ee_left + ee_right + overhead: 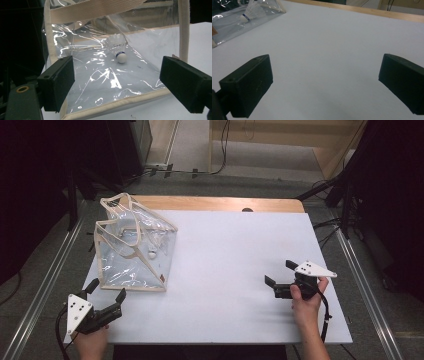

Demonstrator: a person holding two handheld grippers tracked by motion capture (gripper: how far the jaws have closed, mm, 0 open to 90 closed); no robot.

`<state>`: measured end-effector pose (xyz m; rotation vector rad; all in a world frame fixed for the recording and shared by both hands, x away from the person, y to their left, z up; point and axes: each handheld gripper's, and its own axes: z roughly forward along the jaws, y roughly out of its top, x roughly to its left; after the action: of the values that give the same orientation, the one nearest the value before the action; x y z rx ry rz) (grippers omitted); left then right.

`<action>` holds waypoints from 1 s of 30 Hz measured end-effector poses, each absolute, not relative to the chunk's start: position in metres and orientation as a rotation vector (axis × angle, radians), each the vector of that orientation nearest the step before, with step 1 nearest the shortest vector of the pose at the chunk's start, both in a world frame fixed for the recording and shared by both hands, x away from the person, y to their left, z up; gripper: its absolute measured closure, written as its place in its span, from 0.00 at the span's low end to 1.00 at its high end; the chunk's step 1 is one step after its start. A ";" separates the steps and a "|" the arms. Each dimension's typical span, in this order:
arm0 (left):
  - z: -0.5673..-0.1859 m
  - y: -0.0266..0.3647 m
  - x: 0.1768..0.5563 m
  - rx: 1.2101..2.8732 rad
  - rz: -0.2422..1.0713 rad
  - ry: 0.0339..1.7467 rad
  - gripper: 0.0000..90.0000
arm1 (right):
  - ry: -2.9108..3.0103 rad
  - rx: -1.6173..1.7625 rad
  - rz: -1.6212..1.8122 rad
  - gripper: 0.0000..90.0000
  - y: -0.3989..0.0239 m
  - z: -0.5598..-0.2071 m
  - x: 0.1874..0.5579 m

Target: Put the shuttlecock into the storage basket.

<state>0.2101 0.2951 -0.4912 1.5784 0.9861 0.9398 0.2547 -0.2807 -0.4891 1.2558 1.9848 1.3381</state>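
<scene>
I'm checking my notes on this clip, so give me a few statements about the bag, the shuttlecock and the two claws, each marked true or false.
1. The shuttlecock lies inside the clear bag. True.
2. The left claw is shut on the bag's trim. False: it is open, just short of the bag.
3. The right claw is open over bare table. True.
4. The shuttlecock's cork is red. False: it is white with a blue band.

- The bag (134, 245) is clear, glossy plastic film, creased and catching bright glare, edged with matt cream woven cloth webbing.
- The shuttlecock (119, 51) inside has a smooth white rounded tip and a pale feathery skirt.
- Left claw (117, 85) and right claw (325, 87): matt black pads, faintly grainy.
- The surface (230, 270) carries a smooth matt white sheet over a wooden top.
</scene>
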 end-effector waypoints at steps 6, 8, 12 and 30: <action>-0.491 0.295 0.210 1.577 0.938 0.986 0.15 | 1.963 1.278 1.326 0.00 -0.295 -0.492 0.247; -0.491 0.295 0.210 1.576 0.938 0.987 0.15 | 1.955 1.290 1.321 0.00 -0.300 -0.492 0.244; -0.491 0.295 0.210 1.577 0.939 0.987 0.15 | 1.940 1.296 1.319 0.00 -0.310 -0.493 0.239; -0.491 0.296 0.210 1.572 0.934 0.978 0.15 | 1.874 1.330 1.302 0.00 -0.349 -0.504 0.215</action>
<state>0.2097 0.2964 -0.4909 1.5718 0.9776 0.9345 0.2150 -0.3493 -0.5037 1.3303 1.8735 1.3016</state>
